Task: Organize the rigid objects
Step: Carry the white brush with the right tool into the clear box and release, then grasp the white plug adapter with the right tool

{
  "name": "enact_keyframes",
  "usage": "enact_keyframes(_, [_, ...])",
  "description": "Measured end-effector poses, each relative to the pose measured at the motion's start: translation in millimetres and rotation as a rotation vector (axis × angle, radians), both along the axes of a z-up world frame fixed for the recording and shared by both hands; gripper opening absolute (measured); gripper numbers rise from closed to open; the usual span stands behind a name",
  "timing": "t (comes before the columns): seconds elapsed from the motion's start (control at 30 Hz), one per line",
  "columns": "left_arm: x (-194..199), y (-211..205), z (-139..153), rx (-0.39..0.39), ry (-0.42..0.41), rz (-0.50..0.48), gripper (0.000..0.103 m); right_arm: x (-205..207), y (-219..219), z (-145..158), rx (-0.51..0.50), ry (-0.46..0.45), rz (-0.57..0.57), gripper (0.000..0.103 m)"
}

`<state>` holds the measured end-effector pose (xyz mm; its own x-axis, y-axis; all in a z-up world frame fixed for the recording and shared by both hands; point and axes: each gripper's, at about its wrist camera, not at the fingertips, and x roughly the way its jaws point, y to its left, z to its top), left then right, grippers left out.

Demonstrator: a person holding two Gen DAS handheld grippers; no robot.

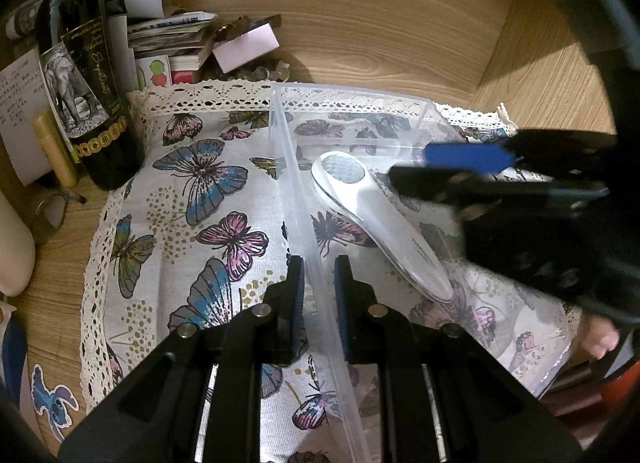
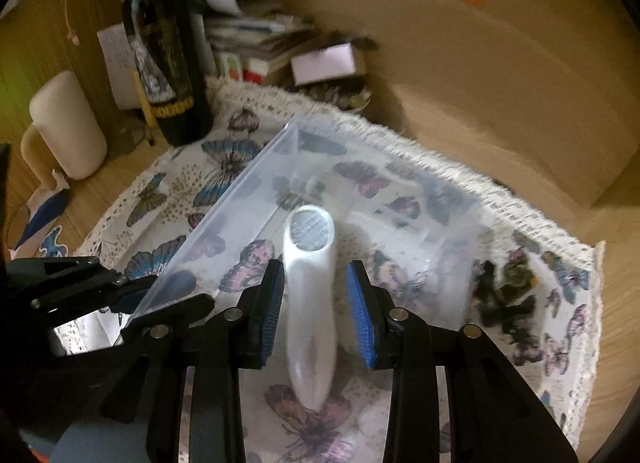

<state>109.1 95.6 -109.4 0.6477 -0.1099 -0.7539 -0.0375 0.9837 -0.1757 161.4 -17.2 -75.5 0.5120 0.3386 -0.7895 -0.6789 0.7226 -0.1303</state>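
Both grippers' jaws open: left [image 1: 318, 303] straddles bin wall [image 1: 296, 199], right [image 2: 316, 303] flanks white device [image 2: 310, 283]; bottle [image 1: 86, 103] near.

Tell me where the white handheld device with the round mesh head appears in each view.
Left wrist: the white device lies right of centre inside the clear box, its head pointing up-left.
Right wrist: the device is at centre, between the open right gripper fingers.
Shared landmark: the dark bottle, upper left.

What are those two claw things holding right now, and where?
The left gripper straddles the side wall of the clear plastic box. The right gripper is open around the white handheld device lying inside, gripping nothing.
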Motion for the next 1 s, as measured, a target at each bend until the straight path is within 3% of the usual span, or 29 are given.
enact_keyframes(0.2, [0.1,-0.1,0.5,0.001,0.002,0.003,0.015,-5.4,-32.5,26.5,0.059,-0.087,-0.057,0.041])
enact_keyframes(0.43, [0.1,0.0,0.4,0.001,0.003,0.003,0.015,-2.9,-85.8,44.6,0.104,-0.145,-0.198,0.051])
enact_keyframes(0.77, [-0.1,1.3,0.8,-0.003,0.007,0.004,0.015,18.9,-146.8,-9.1,0.033,-0.056,-0.397,0.052])
enact_keyframes(1.0, [0.6,1.4,-0.1,0.002,0.009,0.005,0.015,29.6,-166.0,-43.4,0.009,0.029,-0.425,0.052])
